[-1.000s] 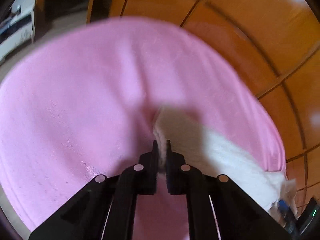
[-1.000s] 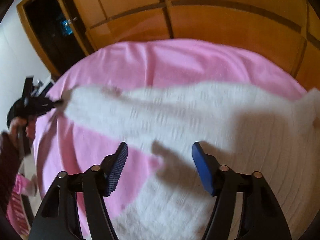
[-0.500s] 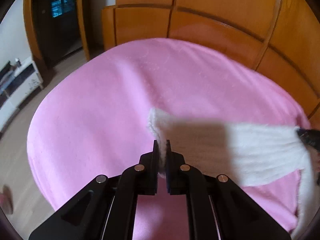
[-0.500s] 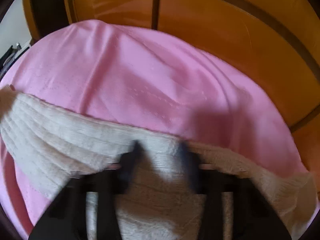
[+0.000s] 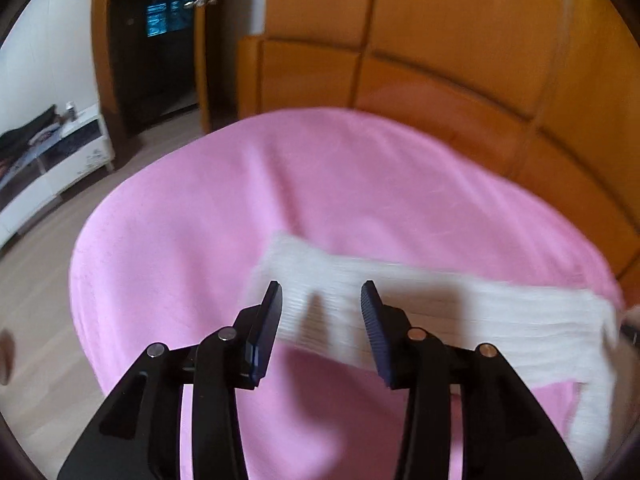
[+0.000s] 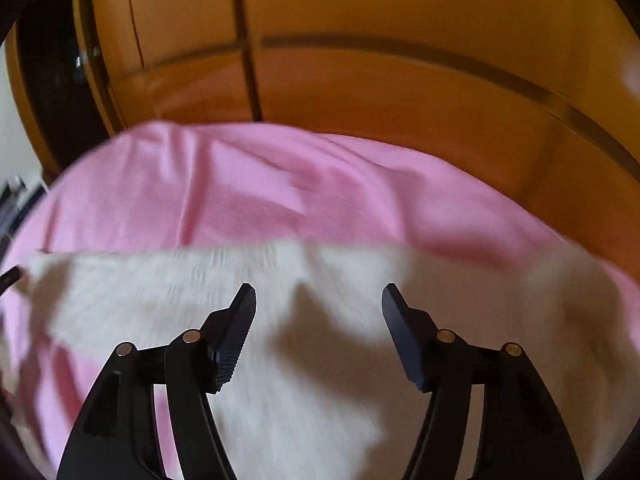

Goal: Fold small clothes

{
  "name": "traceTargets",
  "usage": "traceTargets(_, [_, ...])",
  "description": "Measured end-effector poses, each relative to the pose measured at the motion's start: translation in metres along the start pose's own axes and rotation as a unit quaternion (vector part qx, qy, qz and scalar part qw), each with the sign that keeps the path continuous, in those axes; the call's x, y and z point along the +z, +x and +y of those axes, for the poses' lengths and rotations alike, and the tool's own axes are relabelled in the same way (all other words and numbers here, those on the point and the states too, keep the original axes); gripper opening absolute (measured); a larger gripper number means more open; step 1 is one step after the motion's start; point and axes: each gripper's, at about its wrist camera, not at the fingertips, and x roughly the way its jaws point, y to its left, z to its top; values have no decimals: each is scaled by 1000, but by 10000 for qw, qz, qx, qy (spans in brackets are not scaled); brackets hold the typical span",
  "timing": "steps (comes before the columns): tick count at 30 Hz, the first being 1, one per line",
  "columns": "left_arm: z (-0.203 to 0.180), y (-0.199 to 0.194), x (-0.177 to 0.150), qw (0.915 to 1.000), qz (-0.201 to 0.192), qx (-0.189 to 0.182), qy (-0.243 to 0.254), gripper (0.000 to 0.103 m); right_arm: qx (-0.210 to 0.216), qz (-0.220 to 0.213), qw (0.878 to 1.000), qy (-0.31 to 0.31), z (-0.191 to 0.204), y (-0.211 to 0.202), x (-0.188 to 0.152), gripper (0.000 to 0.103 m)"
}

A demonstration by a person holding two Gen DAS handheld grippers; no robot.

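White knit garment (image 5: 420, 304) flat on pink sheet (image 5: 192, 248), below open left tool (image 5: 321, 304).

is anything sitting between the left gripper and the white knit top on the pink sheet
Nothing visible does. The left gripper hangs open just above the white knit top, which lies flat on the pink sheet; its jaws have just been opening, with nothing clamped between them.

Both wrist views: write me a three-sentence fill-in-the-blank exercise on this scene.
1. The white knit garment lies on a ____ sheet.
2. The jaws of the left gripper and right gripper stand ____.
3. Behind the bed stand ____ wooden panels.

Missing words: pink; open; orange
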Motion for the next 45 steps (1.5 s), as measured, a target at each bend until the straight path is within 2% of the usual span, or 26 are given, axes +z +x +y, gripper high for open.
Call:
traceTargets(3, [-39, -20, -18, 9975, -84, -621, 312, 40, -165, -141, 9985, 499, -46, -58, -46, 64])
traceTargets(4, [-49, -26, -22, 9957, -62, -817, 421, 40, -488, -211, 9964, 653, -72, -88, -71, 64])
traceTargets(7, [-93, -48, -47, 9857, 92, -1452, 847, 43, -1338, -235, 9856, 1005, -130, -141, -120, 64])
traceTargets(9, [-129, -61, -67, 9741, 289, -1925, 1154, 45, -2071, -123, 9706, 1222, -180, -177, -158, 64])
traceTargets(12, [-185, -75, -92, 9561, 550, -2339, 1680, 45, -3000, 54, 9400, 1623, -251, -210, -204, 64])
traceTargets(14, [-214, -84, -107, 9454, 732, -2514, 1938, 45, -3426, 177, 9239, 1693, -287, -217, -221, 64])
traceTargets(15, [-235, -91, -118, 9353, 849, -2690, 2135, 45, -3607, 249, 9167, 1699, -304, -217, -227, 64])
traceTargets(19, [-290, -116, -149, 9082, 946, -2930, 2836, 50, -3850, 341, 9018, 1935, -361, -203, -231, 61])
traceTargets(20, [-298, -122, -155, 9028, 979, -2979, 2943, 50, -3828, 306, 8988, 2112, -378, -201, -231, 60])
traceTargets(21, [-308, -126, -161, 8981, 1008, -3003, 3052, 51, -4011, 261, 8901, 2149, -391, -196, -229, 60])
traceTargets(24, [-332, -129, -177, 8874, 1131, -2998, 3314, 52, -4199, 330, 8851, 1978, -412, -183, -226, 60])
traceTargets(26, [-340, -125, -181, 8830, 1215, -2990, 3407, 53, -4453, 367, 8820, 1498, -417, -173, -225, 60])
traceTargets(29, [-350, -120, -188, 8801, 1368, -2980, 3434, 54, -4113, 435, 9036, 1114, -420, -167, -222, 60])
traceTargets(31, [-355, -113, -193, 8797, 1552, -3038, 3312, 54, -4098, 513, 9082, 675, -413, -157, -216, 60])
traceTargets(33, [-362, -107, -197, 8819, 1605, -2994, 3269, 54, -4049, 589, 9110, 513, -419, -148, -209, 59])
traceTargets(35, [-365, -104, -196, 8840, 1664, -2992, 3184, 54, -3929, 649, 9160, 483, -427, -142, -203, 43])
traceTargets(37, [-368, -103, -196, 8855, 1644, -2999, 3146, 55, -3910, 809, 9158, 429, -431, -135, -197, 12])
traceTargets(40, [-368, -102, -193, 8877, 1620, -2971, 3124, 55, -3920, 739, 9148, 639, -430, -147, -188, 9])
traceTargets(45, [-368, -102, -188, 8859, 1599, -3066, 3092, 56, -3924, 246, 9153, 874, -416, -212, -172, 9])
